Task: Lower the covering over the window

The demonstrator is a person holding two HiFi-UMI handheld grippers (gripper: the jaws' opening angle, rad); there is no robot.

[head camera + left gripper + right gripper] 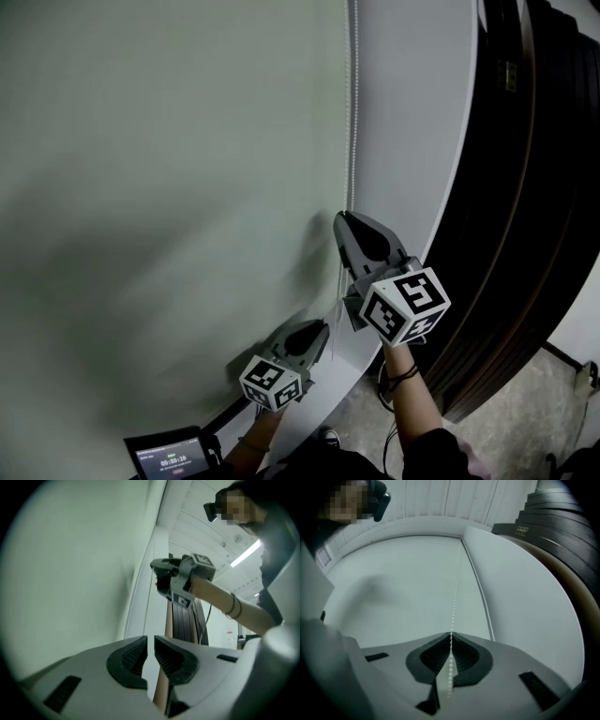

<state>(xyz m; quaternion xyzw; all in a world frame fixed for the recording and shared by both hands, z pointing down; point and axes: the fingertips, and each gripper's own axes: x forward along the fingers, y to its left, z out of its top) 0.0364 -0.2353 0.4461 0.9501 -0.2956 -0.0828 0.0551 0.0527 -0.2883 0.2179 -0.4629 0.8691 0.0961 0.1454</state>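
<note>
A pale green roller blind [169, 187] covers the window, and its white bead chain [352, 112] hangs down its right edge. My right gripper [345, 217] points up along the chain and is shut on it. In the right gripper view the chain [453, 597] runs straight down between the closed pads of the right gripper [450, 634]. My left gripper [323, 325] hovers lower and to the left, close to the blind. Its jaws stand together with only a thin slit and nothing between them in the left gripper view [150, 639], which also shows the right gripper [154, 566] above.
A white wall strip [412, 122] lies right of the chain. A dark folded curtain or panel stack [525, 187] stands at the far right. A small device with a lit screen [169, 457] sits at the bottom left. Speckled floor [525, 422] shows below.
</note>
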